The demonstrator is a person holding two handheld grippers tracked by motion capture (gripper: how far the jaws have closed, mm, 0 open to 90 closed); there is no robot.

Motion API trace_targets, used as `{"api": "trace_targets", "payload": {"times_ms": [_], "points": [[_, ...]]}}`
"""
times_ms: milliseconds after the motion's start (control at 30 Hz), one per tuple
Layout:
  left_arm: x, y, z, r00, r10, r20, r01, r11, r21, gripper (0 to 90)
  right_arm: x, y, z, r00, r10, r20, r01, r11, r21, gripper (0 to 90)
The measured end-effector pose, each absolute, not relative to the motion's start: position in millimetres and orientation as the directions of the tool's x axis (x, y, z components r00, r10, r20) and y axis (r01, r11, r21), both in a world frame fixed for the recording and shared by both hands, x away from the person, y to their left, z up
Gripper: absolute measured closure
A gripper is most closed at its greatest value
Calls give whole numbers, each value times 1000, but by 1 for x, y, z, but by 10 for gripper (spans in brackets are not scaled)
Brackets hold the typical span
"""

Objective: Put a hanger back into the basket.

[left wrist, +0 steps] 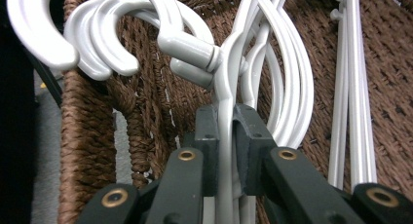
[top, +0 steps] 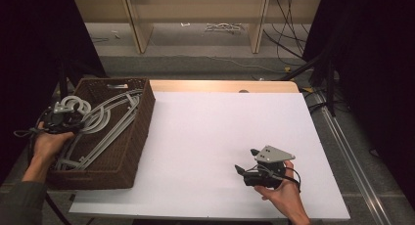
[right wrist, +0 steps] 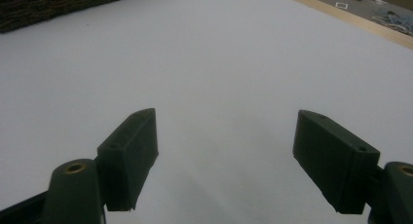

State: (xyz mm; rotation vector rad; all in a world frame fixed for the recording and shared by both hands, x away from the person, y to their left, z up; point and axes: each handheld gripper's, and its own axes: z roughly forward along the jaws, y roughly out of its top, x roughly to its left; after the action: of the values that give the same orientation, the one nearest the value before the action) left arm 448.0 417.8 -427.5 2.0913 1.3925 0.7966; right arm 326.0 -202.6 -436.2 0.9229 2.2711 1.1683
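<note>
At the left side of the table, the left gripper (top: pixel 62 118) hangs over the far left corner of a dark brown wicker basket (top: pixel 139 137), held by the person's left hand (top: pixel 46 146). In the left gripper view its two black jaws are pinched tight on the thin neck of a white plastic hanger (left wrist: pixel 225 131), just below the swivel joint where the hook meets the body; the pads (left wrist: pixel 251 136) press on it from both sides with no gap to be seen. The hanger's curved hook (left wrist: pixel 160 19) arcs up and to the left above the jaws, beside the hooks of other hangers (left wrist: pixel 92 44) that crowd the same corner. From the high view the pile of pale grey hangers (top: pixel 105 122) lies lengthwise in the basket, the hooks at the far left end and the long arms running toward the near side. Straight white bars (left wrist: pixel 353 87) of further hangers lean against the woven wall at the right of the left gripper view. The right gripper (top: pixel 247 172) rests low over the white table surface (top: pixel 210 137) at the near right, well apart from the basket, held by the right hand (top: pixel 284 195). Its jaws stand wide apart with nothing between them, the bare white sheet (right wrist: pixel 219 63) showing past both pads (right wrist: pixel 131 156).
</note>
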Motion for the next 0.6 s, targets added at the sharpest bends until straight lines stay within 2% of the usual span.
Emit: {"api": "trace_targets", "payload": {"times_ms": [267,467,600], "points": [[450,420,-420,380,896,231,616,-431,659,814,327,-203,-436,-689,722,-61,370,423,827,255],[454,430,-415,423,893,153,607,-405,684,817,326,-203,-436,-688,723,-60,372,423,826,255],[456,426,-415,423,892,159,615,-412,672,816,327,-204,-437,-686,725,-63,375,426,823,254]]}}
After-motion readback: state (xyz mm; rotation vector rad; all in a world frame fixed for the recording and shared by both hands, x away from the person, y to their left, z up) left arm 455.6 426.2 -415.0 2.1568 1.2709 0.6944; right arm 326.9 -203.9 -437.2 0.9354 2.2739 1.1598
